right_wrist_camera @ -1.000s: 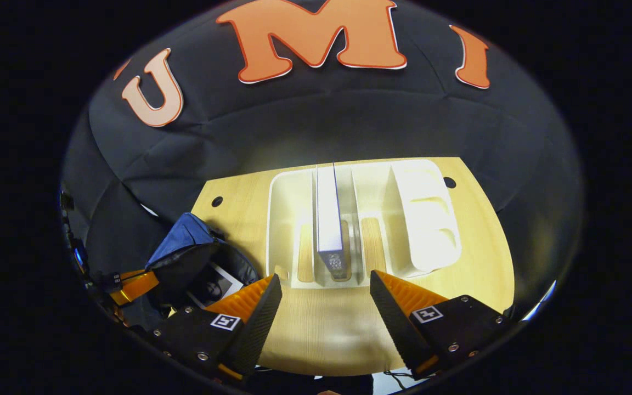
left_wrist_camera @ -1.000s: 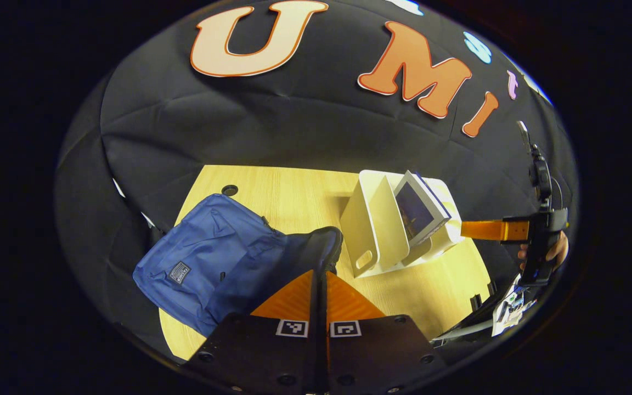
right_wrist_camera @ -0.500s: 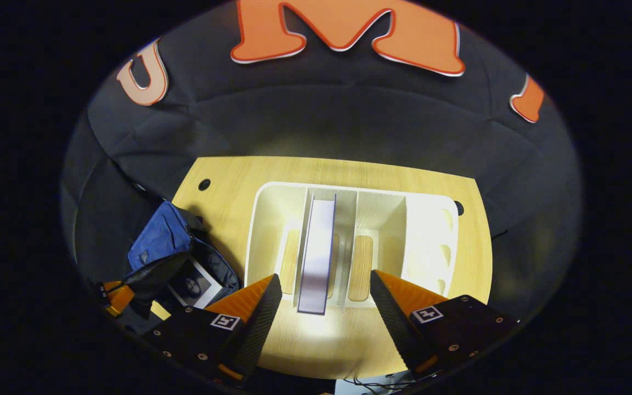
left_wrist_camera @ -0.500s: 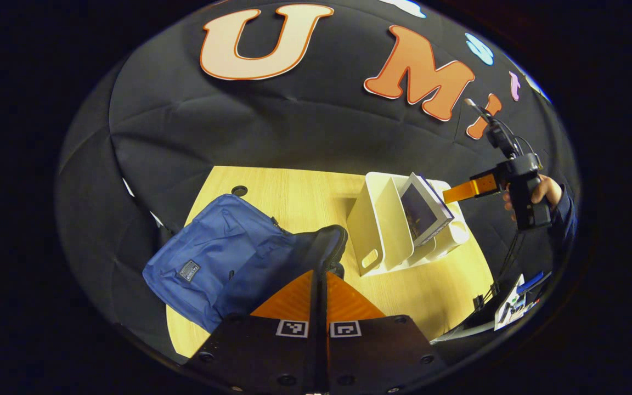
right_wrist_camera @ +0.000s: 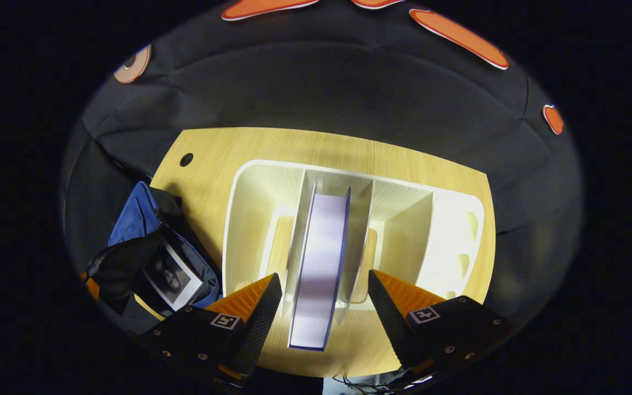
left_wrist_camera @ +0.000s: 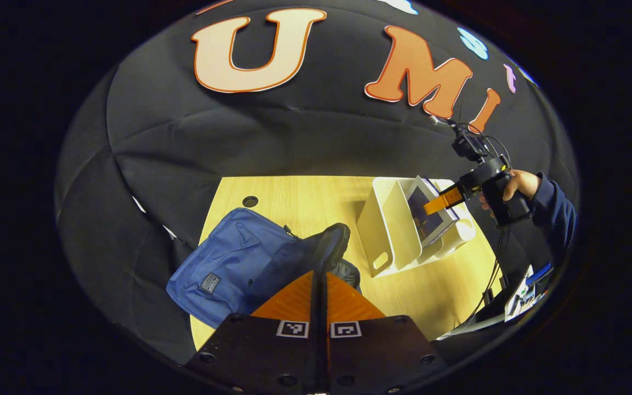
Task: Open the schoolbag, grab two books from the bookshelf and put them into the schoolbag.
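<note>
The right hand-held gripper hung released, its 2 fingers straddling the remaining book, which stood upright in the bookshelf at 12 o'clock. It looked stiff and light, its covers probably slick; pinching across the covers near the top edge seemed best. The left hand-held gripper was clenched on the schoolbag flap (1 book lay inside), holding it open on the tabletop.
</note>
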`<action>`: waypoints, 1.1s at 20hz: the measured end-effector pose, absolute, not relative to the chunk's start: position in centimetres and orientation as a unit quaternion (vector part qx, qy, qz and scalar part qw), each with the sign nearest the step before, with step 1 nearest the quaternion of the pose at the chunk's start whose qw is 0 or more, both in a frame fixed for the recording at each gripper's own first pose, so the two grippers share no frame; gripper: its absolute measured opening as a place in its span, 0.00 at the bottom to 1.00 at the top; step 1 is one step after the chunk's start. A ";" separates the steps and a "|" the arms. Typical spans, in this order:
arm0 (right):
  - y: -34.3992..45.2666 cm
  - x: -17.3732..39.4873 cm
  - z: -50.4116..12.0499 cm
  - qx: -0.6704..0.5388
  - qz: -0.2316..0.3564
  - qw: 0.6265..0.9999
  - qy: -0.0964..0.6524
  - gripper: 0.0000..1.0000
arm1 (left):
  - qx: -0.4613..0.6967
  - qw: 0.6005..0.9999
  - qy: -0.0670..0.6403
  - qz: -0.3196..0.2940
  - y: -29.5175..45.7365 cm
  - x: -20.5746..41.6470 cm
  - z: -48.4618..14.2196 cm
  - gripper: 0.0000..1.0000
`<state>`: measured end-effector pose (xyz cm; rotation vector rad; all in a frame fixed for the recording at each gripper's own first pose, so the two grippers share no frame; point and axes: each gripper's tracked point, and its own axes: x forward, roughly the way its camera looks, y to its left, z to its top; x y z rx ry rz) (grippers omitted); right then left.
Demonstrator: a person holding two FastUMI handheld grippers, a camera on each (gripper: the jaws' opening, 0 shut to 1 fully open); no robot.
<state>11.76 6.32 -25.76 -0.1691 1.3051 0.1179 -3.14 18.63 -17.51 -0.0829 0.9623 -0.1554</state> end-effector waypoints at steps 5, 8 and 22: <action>6.7 12.1 -27.4 -0.094 0.048 0.776 0.622 0.84 | -0.042 0.883 0.461 -0.072 19.4 -2.6 -16.7 0.01; 6.2 12.2 -28.6 -0.115 0.035 0.768 0.629 0.72 | -0.042 0.885 0.459 -0.070 19.8 -2.6 -16.5 0.00; 5.0 10.7 -27.0 -0.076 0.048 0.754 0.651 0.41 | -0.053 0.883 0.460 -0.079 19.3 -2.7 -16.9 0.00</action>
